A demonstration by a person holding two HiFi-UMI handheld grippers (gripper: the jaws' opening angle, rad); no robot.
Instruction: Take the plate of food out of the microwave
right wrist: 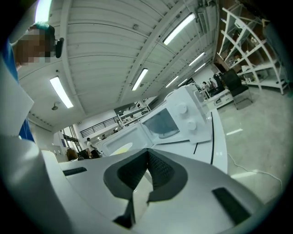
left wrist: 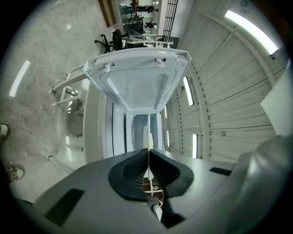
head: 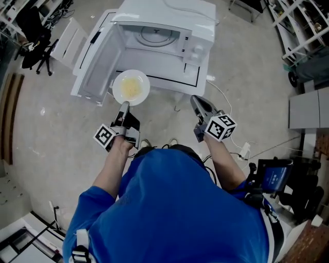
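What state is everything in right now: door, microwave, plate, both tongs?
Door: open wide.
Microwave: cavity empty apart from the turntable.
Plate: outside the microwave, food on it, held by its rim.
Left tongs: shut on the plate's rim.
Right tongs: shut, empty.

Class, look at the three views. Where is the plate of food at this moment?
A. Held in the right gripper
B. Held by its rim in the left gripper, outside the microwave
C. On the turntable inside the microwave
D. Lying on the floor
B: the head view shows the plate of food pinched at its rim by the left gripper, in front of the open microwave, while the right gripper holds nothing.
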